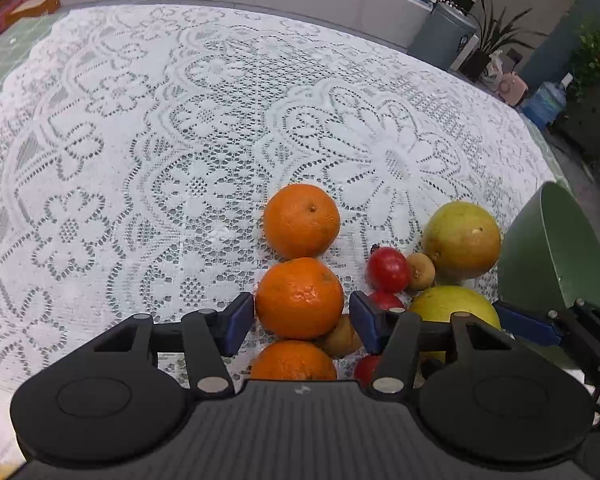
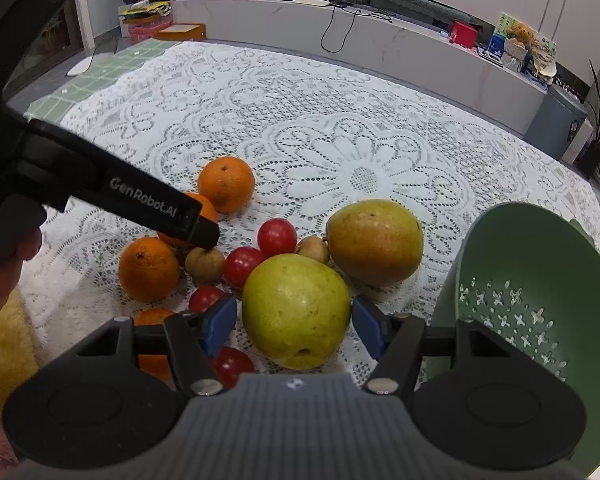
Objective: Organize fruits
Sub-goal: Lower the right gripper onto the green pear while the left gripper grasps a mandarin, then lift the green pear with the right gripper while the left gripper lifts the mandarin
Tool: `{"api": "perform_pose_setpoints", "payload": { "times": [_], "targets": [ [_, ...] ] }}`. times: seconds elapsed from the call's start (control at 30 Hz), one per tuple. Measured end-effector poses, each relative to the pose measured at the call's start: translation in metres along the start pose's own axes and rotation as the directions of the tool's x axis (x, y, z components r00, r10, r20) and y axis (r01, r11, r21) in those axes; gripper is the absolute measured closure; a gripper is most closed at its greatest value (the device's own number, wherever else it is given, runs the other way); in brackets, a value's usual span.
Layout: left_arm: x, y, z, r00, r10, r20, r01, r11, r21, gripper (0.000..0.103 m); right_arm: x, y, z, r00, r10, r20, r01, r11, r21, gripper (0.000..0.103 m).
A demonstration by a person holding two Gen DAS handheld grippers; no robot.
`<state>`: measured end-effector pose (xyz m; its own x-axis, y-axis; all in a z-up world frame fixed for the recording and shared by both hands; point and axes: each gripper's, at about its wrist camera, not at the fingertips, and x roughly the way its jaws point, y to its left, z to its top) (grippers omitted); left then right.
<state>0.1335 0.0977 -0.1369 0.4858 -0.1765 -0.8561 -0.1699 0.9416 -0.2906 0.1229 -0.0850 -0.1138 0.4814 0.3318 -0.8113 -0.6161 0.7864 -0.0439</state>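
Both grippers are down over the fruit pile on the lace tablecloth [image 1: 180, 120].

The left gripper [image 1: 302, 316] has the middle orange [image 1: 299, 298] sitting right between its blue pads [image 1: 238, 322]. The left pad looks to be touching the peel or nearly so, and the right pad has a sliver of gap, so I'd call it spread around the orange, not clamped. Another orange [image 1: 302, 221] sits just past the fingertips, and a third [image 1: 293, 361] is tucked back toward the gripper body. Off its right finger there's a small brown fruit [image 1: 342, 338] and some red tomatoes [image 1: 387, 270].

The right gripper [image 2: 296, 326] straddles the big green pear [image 2: 296, 312]. The right pad is touching or almost touching its skin, but I can't tell if it's actually squeezing; the left pad stands a little off. The second, yellower pear [image 2: 374, 242] lies just beyond the fingertips, and the green colander [image 2: 536, 280] stands tipped up just to the right of that gripper. From this camera the left gripper's black finger [image 2: 160, 212] reaches in over the oranges.
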Motion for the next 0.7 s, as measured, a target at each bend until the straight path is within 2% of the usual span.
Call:
{"api": "perform_pose_setpoints", "payload": {
  "times": [0.13, 0.37, 0.7],
  "targets": [
    [0.003, 0.004, 0.002, 1.000, -0.020, -0.005, 0.020, 1.000, -0.020, 0.047, 0.004, 0.004, 0.000, 1.000, -0.023, -0.007, 0.023, 0.999, -0.027, 0.042],
    [0.002, 0.003, 0.003, 1.000, -0.023, 0.005, 0.023, 0.999, -0.023, 0.049, 0.003, 0.006, 0.000, 0.999, -0.032, -0.007, 0.032, 0.999, -0.038, 0.043],
    [-0.029, -0.010, 0.004, 0.996, 0.006, 0.089, -0.007, 1.000, 0.011, 0.050, -0.010, 0.009, 0.001, 0.999, -0.046, 0.008, 0.046, 0.998, -0.053, 0.044]
  ]
}}
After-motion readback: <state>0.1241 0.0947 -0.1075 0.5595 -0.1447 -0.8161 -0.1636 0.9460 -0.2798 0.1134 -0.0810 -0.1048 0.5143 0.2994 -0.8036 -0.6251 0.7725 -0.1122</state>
